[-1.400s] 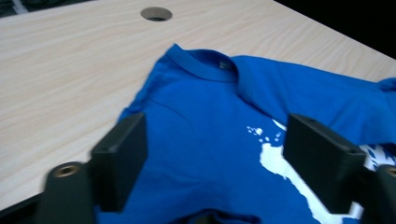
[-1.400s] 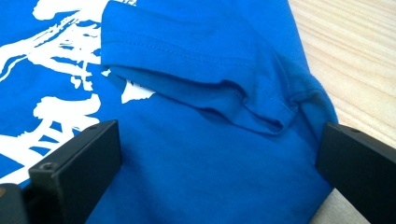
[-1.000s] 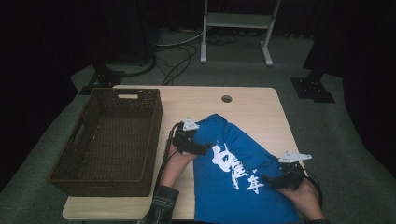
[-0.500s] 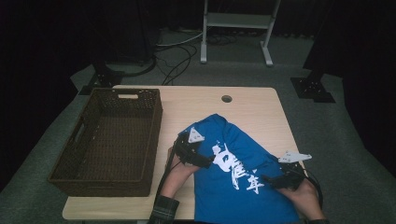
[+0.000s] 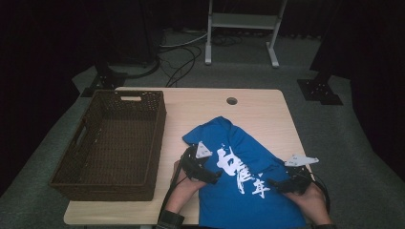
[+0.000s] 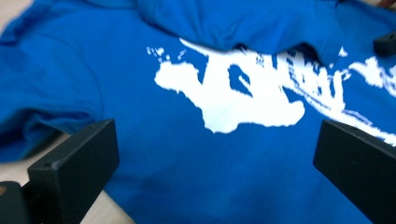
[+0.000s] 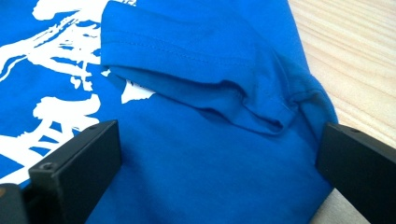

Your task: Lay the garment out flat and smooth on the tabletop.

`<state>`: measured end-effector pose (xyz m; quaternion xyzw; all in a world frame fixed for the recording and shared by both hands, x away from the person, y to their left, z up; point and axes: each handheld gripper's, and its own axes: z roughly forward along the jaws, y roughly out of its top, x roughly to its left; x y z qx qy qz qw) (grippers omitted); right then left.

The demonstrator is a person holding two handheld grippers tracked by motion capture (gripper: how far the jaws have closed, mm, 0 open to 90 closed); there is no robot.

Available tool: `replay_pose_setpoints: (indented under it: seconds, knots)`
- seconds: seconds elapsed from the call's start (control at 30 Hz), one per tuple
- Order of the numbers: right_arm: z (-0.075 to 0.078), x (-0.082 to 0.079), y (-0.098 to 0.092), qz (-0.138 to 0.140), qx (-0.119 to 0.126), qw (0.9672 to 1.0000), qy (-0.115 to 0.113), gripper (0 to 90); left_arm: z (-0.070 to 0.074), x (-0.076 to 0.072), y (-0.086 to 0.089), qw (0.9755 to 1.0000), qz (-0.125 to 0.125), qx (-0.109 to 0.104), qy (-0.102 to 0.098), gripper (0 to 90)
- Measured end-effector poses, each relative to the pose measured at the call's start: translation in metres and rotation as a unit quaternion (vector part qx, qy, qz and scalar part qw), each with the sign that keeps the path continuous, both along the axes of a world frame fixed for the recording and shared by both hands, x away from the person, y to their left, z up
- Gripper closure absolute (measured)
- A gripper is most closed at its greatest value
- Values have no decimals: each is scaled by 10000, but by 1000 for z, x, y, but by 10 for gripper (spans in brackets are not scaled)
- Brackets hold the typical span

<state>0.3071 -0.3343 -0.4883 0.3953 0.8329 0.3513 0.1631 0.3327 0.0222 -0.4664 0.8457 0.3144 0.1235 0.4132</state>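
A blue T-shirt (image 5: 224, 136) with a white print lies spread on the wooden table (image 5: 200, 105), its lower part reaching the front edge. My left gripper (image 5: 216, 177) lies low over the shirt's left side and points at the print (image 6: 233, 102). Its jaws have just been opening and stand wide, with cloth under them and no pad pressing on it. My right gripper (image 5: 274, 184) rests on the shirt's right side, open, facing a folded sleeve (image 7: 196, 70). In the left gripper view my left gripper (image 6: 215, 154) spans the print; in the right gripper view my right gripper (image 7: 219, 158) spans plain blue cloth.
A dark wicker basket (image 5: 157, 138) with nothing in it takes up the table's left side. A round cable hole (image 5: 232, 101) sits near the far edge. Bare wood (image 7: 355, 56) shows right of the shirt. A metal stand (image 5: 241, 21) and cables are on the floor behind.
My left hand has moved from the shirt's left edge toward the front of the table and in over the print. The right hand has stayed where it was.
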Motion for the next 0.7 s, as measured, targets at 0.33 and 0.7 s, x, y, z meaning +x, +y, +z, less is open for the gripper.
replay_pose_setpoints:
  seconds: [0.33, 0.7]
  knots:
    - [0, 0, 1, 7, 2, 10000, 11, 0, -18, -2, -11, 9991, -85, 409, 108, 1]
    - [3, -1, 0, 55, -118, 9999, 18, 0, -19, -3, -14, 9983, -98, 565, 25, 0]
